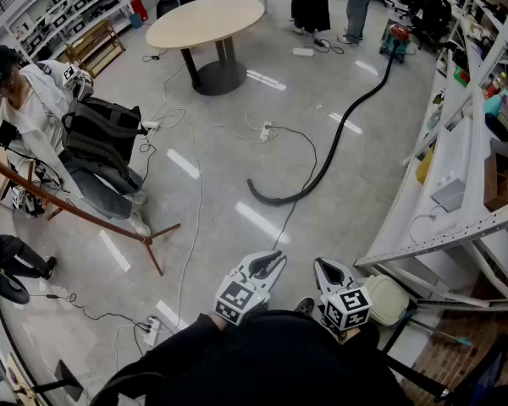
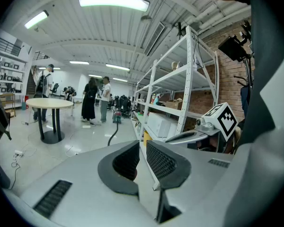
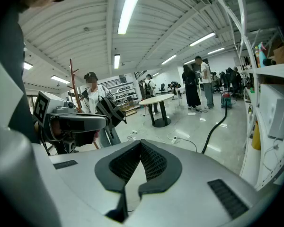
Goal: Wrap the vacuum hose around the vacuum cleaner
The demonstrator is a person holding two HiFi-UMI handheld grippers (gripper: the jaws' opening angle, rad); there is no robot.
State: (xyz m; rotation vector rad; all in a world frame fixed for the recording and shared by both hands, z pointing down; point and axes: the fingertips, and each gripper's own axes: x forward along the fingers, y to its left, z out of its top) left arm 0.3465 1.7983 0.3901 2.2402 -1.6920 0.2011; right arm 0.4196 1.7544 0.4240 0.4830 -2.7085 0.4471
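Note:
A small red and teal vacuum cleaner stands far off on the grey floor at the top right. Its black hose runs toward me in a long curve and hooks to a free end mid-floor. Both grippers are held close to my body, well short of the hose. My left gripper is shut with nothing in it, and so is my right gripper. The left gripper view shows the vacuum cleaner and hose beyond its closed jaws. The right gripper view shows the hose too.
White metal shelving lines the right side. A round table stands at the back. A seated person with a black backpack is at the left, beside a wooden stand. Thin cables and a power strip lie on the floor.

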